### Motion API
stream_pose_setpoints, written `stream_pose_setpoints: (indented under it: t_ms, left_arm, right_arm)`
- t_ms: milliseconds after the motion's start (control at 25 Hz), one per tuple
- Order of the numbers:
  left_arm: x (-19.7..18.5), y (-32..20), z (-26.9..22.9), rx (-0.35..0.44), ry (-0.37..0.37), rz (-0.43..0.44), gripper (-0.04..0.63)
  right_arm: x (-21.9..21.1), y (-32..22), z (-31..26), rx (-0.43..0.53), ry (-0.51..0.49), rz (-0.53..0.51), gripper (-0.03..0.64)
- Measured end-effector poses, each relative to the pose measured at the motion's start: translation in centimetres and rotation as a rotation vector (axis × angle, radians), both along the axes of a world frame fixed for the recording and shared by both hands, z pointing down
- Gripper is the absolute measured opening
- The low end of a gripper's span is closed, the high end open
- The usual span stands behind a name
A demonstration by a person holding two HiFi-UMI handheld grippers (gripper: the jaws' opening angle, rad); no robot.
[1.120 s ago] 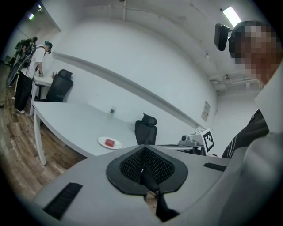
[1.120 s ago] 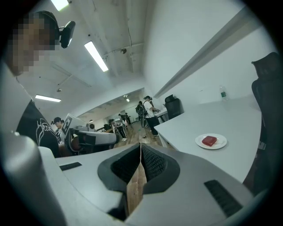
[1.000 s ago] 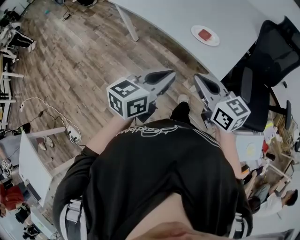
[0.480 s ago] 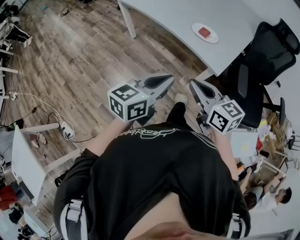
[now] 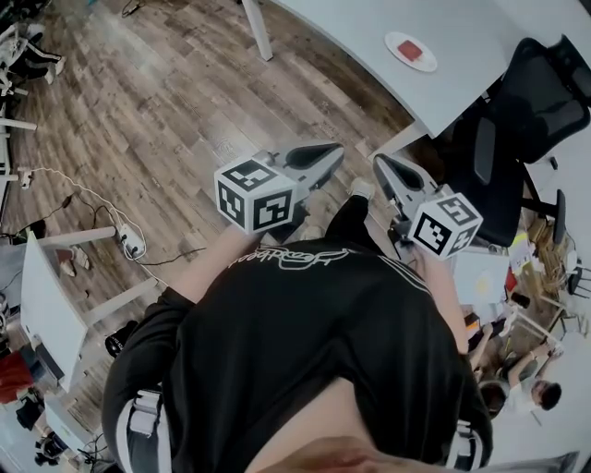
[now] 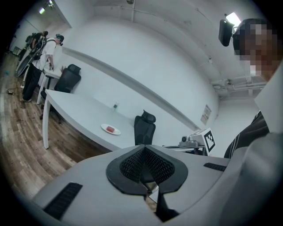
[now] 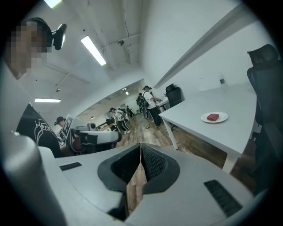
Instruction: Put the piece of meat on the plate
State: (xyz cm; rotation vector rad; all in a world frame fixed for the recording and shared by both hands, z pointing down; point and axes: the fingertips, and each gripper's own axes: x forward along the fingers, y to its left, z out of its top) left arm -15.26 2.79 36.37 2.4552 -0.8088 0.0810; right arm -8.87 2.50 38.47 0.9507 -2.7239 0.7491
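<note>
In the head view, the left claw (image 5: pixel 331 150) and the right claw (image 5: pixel 382 166) are held side by side in front of the person's black shirt, over the brown wooden floor (image 5: pixel 166 102). Both point roughly toward the long white counter (image 5: pixel 342 23). The round white plate (image 5: pixel 411 52) is seen far off on that counter, near its upper edge in the picture, with the red piece of meat (image 5: pixel 412 49) already lying on it. Neither claw is near it, so the claws are judged to be carried idle rather than poised for a grasp. A black office chair (image 5: pixel 536 92) stands beside the counter's end.

In the left gripper view, the left claw (image 6: pixel 144 149) is seen closed, its ribbed pads together and nothing between them. Beyond it the plate (image 6: pixel 110 129) and the meat (image 6: pixel 112 129) are seen well apart from the claw, on the counter (image 6: pixel 79 110).

In the right gripper view, the right claw (image 7: pixel 140 146) is likewise shut at its tips and empty. The plate (image 7: pixel 214 117) with the meat (image 7: pixel 213 117) rests on the counter (image 7: pixel 208 103), far ahead.

Compared with the earlier head pictures, the plate is now seen higher and closer to the picture's top, while the claws are kept in much the same place before the body, with their tips closer together.
</note>
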Motion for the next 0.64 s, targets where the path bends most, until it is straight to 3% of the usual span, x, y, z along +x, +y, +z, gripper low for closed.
stream_pose_setpoints:
  t_ms: [240, 640]
  left_arm:
    - [1.3, 0.8, -0.3, 0.015, -0.023, 0.029, 0.008]
    - [3.2, 1.3, -0.7, 0.017, -0.041, 0.061, 0.008]
  right_arm:
    - [0.9, 1.0, -0.6, 0.053, 0.033, 0.013, 0.012]
    - [2.9, 1.7, -0.8, 0.049, 0.026, 0.038, 0.011]
